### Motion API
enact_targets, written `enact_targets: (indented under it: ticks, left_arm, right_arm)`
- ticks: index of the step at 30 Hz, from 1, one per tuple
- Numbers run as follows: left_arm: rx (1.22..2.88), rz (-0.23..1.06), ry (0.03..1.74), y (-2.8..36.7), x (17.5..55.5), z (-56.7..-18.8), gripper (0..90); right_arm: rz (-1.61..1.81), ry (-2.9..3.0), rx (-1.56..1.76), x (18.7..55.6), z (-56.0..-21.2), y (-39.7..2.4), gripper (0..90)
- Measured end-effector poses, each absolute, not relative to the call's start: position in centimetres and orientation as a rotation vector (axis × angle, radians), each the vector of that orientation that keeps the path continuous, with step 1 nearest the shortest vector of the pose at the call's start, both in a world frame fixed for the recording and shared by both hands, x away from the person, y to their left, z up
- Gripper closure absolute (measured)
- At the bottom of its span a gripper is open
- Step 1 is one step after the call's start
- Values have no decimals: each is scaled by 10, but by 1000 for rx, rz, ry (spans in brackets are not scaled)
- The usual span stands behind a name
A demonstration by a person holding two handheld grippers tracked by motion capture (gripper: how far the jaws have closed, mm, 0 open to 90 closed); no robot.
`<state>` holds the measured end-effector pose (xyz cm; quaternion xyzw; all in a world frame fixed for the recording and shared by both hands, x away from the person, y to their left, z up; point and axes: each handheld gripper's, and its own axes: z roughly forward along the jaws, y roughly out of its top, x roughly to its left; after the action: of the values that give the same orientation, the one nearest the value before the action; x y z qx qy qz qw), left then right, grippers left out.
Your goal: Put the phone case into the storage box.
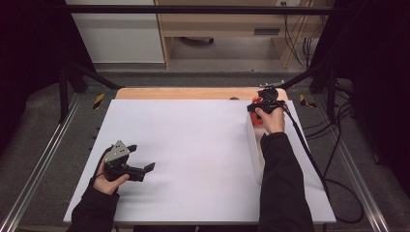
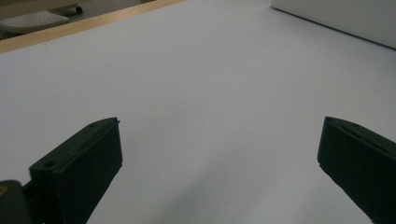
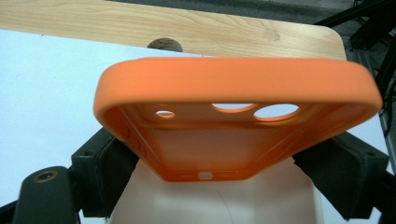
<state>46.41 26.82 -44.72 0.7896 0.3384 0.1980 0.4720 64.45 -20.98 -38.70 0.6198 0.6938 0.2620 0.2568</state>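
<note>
Right claw (image 3: 219,172) pinching an orange phone case (image 3: 233,116) by its two long sides, one black jaw pressed on each. Case empty, inner face toward the camera in the right gripper view, camera cut-outs at the far end, port slot at the near end. Case lifted off the surface, tilted up at the far end. Below it, a white box (image 3: 215,205), just under the near end of the case; contact between them impossible to tell.

From the high view: right claw (image 1: 261,107) at the far right of the white surface (image 1: 193,154), near the wooden strip (image 1: 183,93) along the far edge. Orange of the case (image 1: 257,118) visible just beside the right hand (image 1: 271,120). White box (image 1: 255,154) long and narrow, running from the hand back along the right forearm.

Left claw (image 1: 145,169) near the front left corner, well apart from case and box. Jaws spread wide, nothing between them, bare white surface (image 2: 210,93) beneath. Left hand (image 1: 107,181) wrapped round the grip, grey plate on top. Box edge (image 2: 336,18) at the far right corner of the left gripper view.
</note>
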Motion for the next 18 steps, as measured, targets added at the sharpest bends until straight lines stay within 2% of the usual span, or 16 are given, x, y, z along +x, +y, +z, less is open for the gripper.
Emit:
enact_targets:
  ticks: [18]
  left_arm:
    - [1941, 486, 828, 267, 464, -448, 0]
  right_arm:
    - [730, 1873, 1681, 646, -390, -212, 148]
